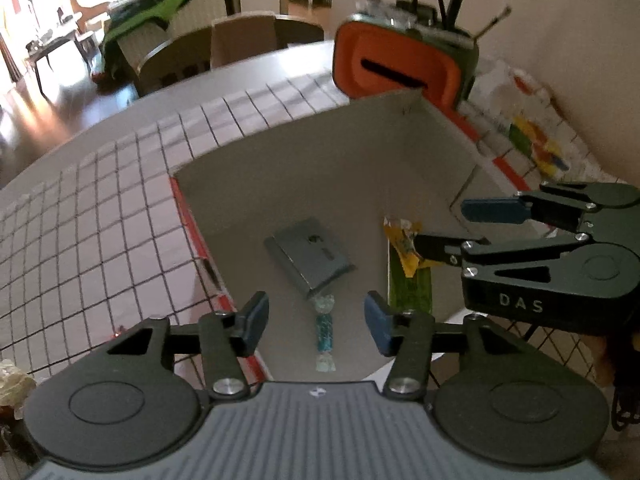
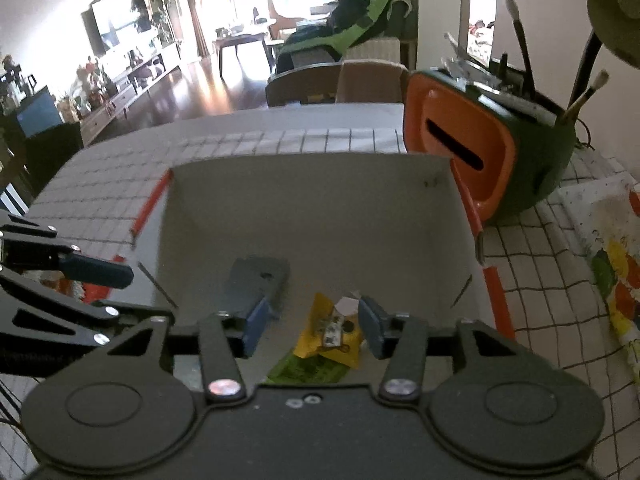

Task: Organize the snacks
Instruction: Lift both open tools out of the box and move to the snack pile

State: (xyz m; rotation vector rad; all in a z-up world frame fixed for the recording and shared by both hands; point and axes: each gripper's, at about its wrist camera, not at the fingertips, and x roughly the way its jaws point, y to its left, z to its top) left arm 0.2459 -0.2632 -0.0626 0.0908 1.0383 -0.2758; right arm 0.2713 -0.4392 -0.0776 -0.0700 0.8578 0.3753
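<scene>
One open cardboard box (image 1: 304,160) holds three snacks: one grey packet (image 1: 310,254), one blue twist-wrapped candy (image 1: 325,330) and one yellow-and-green packet (image 1: 408,268). Two tools, left tool (image 1: 316,318) and right tool (image 2: 310,326). One orange-and-green holder (image 2: 480,148) stands behind.

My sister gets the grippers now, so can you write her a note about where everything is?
Left gripper: open, empty, above the blue candy.
Right gripper: open, empty, above the yellow-green packet.
Both snacks lie loose on the floor of the grey box, beside a grey packet.
Done: three snacks are in the box.
Left: more wrappers show at the left wrist view's lower left edge, perhaps next.
</scene>
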